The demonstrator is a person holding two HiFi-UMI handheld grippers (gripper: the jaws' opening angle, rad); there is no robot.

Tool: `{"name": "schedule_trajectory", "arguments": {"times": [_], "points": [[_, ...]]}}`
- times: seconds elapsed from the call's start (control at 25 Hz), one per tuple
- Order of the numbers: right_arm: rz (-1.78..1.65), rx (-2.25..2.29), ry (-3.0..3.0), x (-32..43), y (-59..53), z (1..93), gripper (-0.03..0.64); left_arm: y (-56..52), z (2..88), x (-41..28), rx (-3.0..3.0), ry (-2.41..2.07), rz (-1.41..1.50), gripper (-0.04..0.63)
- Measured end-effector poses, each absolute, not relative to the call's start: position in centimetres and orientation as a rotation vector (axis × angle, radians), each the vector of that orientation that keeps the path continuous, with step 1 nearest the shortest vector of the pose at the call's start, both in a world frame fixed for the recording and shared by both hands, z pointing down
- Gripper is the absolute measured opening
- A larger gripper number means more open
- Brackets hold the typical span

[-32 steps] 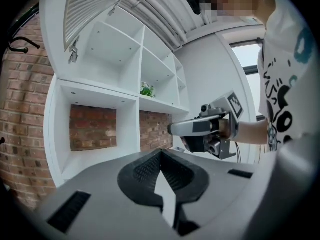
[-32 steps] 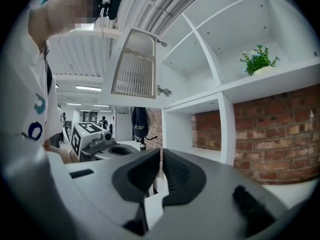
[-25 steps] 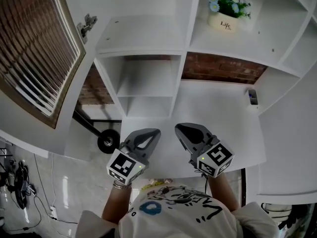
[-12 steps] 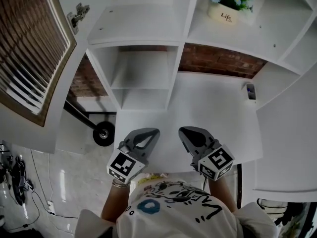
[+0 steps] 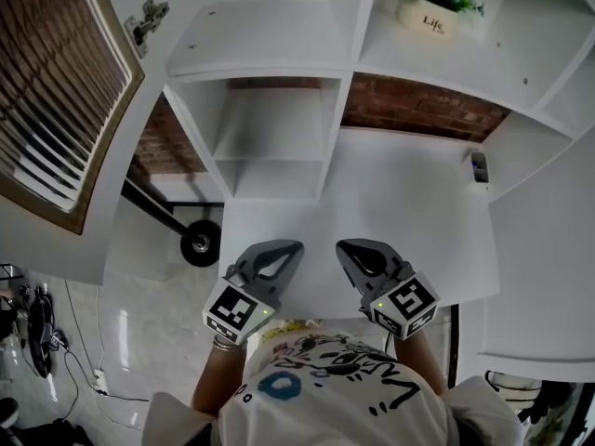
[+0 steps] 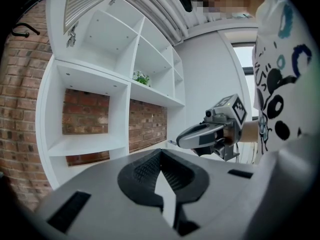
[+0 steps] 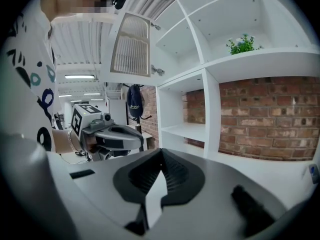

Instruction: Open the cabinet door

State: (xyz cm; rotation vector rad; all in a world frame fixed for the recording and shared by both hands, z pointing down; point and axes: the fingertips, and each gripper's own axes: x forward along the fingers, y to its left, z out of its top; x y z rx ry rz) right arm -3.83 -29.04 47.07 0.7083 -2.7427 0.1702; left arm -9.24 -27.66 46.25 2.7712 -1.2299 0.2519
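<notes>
Already the louvred cabinet door [image 5: 56, 100] stands swung wide at upper left, so I judge the task done, my left gripper [image 5: 282, 249] and right gripper [image 5: 353, 247] both clenched empty above the desk [image 5: 409, 203].

A white desk [image 5: 400, 212] runs back to a brick wall. On its far right edge lies one small dark object [image 5: 478, 166] — too small to identify. A white open cubby unit [image 5: 270, 147] stands on the desk's left end. The shelf [image 5: 437, 68] above carries a potted plant [image 5: 433, 12] in a white pot. Left of the desk, the glossy floor [image 5: 139, 314] holds a black wheel [image 5: 201, 242] and loose cables [image 5: 88, 379].
</notes>
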Motion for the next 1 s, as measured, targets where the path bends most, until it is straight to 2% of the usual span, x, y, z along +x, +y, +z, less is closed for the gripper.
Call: {"name": "schedule_trajectory", "arguments": {"times": [1.0], "points": [[0.166, 0.746, -2.803, -2.6, -29.2, 44.8, 0.026, -26.6, 46.3, -9.1, 2.746, -1.227, 0.219, 0.014]]}}
